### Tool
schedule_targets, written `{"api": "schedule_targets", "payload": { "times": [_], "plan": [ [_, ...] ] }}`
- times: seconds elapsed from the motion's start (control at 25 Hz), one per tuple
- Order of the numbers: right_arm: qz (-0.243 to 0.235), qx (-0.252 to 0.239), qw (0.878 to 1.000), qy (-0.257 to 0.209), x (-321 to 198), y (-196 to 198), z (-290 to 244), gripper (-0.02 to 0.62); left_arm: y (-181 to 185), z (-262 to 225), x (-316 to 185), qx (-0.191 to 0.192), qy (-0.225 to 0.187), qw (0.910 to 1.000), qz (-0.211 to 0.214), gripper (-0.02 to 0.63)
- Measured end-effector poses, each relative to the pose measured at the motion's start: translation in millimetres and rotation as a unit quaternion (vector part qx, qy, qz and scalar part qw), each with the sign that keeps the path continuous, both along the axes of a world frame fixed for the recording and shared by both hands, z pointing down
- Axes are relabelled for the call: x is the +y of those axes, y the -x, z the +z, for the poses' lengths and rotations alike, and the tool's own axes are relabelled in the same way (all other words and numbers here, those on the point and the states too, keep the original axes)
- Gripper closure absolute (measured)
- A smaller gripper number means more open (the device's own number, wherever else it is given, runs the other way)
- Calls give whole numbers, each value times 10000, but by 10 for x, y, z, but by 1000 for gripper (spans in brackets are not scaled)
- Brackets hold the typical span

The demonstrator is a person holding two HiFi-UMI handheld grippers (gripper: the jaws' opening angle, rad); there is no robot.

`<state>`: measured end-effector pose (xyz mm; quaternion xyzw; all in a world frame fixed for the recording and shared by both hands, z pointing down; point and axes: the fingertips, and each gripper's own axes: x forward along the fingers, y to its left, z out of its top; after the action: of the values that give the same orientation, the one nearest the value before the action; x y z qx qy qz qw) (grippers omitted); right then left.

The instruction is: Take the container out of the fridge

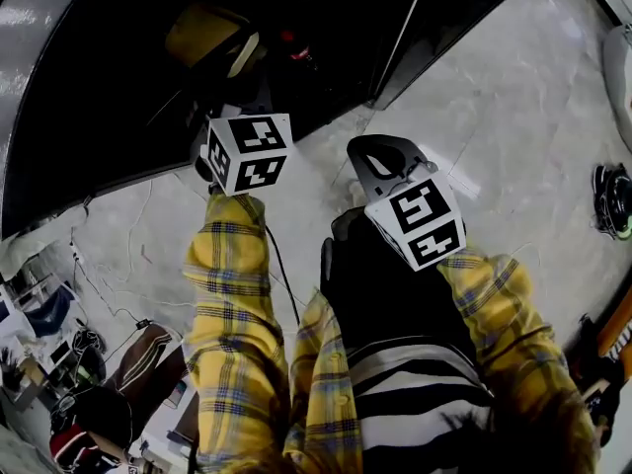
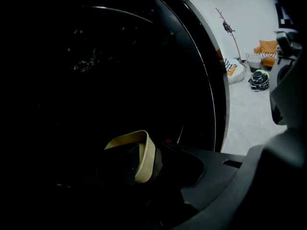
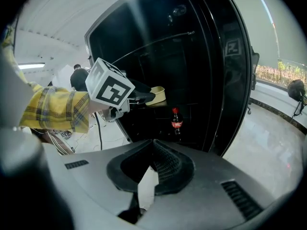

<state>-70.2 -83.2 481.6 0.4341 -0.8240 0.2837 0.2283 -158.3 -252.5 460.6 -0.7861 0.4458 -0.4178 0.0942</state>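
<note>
The fridge (image 1: 118,87) stands open with a dark inside. A tan, shallow container (image 1: 212,38) sits on a shelf in it. My left gripper (image 1: 229,92) reaches into the fridge at the container. In the left gripper view its jaws are apart, with the container's rim (image 2: 141,155) between them and no pad visibly pressing on it. The right gripper view shows the left gripper (image 3: 146,97) at the container (image 3: 157,94). My right gripper (image 3: 154,145) hangs shut and empty outside the fridge, over the floor (image 1: 370,151).
A cola bottle (image 3: 176,121) stands on the shelf below the container. The fridge door (image 3: 230,56) is swung open to the right. Bags and clutter (image 1: 89,393) lie on the marble floor at lower left. A round dark object (image 1: 612,200) sits at far right.
</note>
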Motion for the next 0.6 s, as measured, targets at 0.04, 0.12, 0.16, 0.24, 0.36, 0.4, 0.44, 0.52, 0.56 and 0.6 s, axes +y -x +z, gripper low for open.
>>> {"api": "schedule_targets", "payload": {
  "times": [0.04,0.12,0.16,0.24,0.36,0.4,0.44,0.52,0.56,0.6],
  "plan": [
    [-14,-13,10000,29,26,14,19,568,-4,3,-7,8,13,10000,-46,471],
    [-42,-63,9999,94,72,54,43,568,-22,0,-30,28,16,9999,-128,466],
    [-63,-77,9999,120,93,72,53,568,-32,-8,-44,27,7,9999,-162,466],
    [-114,-87,9998,153,126,99,66,568,-45,-29,-80,-12,-8,9998,-215,463],
    [-169,-112,9996,180,163,117,71,568,-48,-40,-137,-134,51,9995,-266,463],
    [-179,-125,9996,195,174,122,78,568,-46,-34,-153,-168,92,9994,-290,463],
    [-188,-137,9995,215,185,127,92,568,-45,-25,-168,-193,134,9992,-316,463],
    [-210,-151,9993,269,209,136,130,568,-55,1,-193,-222,202,9989,-353,463],
    [-223,-151,9992,298,223,138,150,568,-63,14,-203,-236,226,9988,-363,463],
    [-235,-150,9991,325,236,140,169,568,-68,30,-212,-257,251,9987,-374,463]
  ]
}}
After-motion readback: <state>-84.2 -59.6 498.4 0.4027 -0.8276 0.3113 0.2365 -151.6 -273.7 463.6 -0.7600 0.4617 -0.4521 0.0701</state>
